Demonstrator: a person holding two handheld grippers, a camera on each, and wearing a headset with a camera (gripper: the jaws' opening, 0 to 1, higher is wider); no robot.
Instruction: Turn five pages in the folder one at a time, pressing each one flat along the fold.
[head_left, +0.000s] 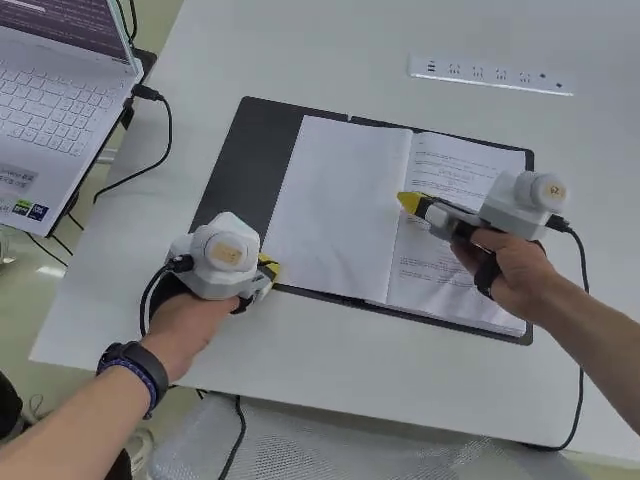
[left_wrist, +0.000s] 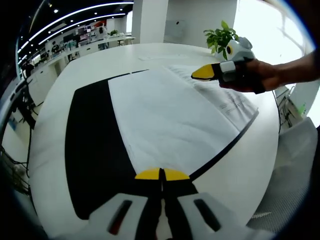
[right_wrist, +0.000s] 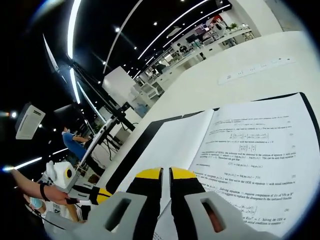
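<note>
The black folder (head_left: 243, 160) lies open on the white table. A blank white page (head_left: 335, 205) is turned over onto its left side, and a printed page (head_left: 462, 170) lies on the right. My right gripper (head_left: 408, 203) is shut and empty, its yellow tips at the fold between the two pages; whether they touch the paper I cannot tell. My left gripper (head_left: 268, 268) is shut with nothing in it, at the folder's near left edge. In the left gripper view its tips (left_wrist: 161, 174) sit over the black cover (left_wrist: 90, 145), with the right gripper (left_wrist: 206, 72) beyond. In the right gripper view the tips (right_wrist: 165, 175) hover over the printed page (right_wrist: 255, 145).
An open laptop (head_left: 50, 95) stands at the far left with a black cable (head_left: 150, 150) running from it. A white power strip (head_left: 490, 75) lies beyond the folder. The table's front edge (head_left: 300, 395) is close below the hands.
</note>
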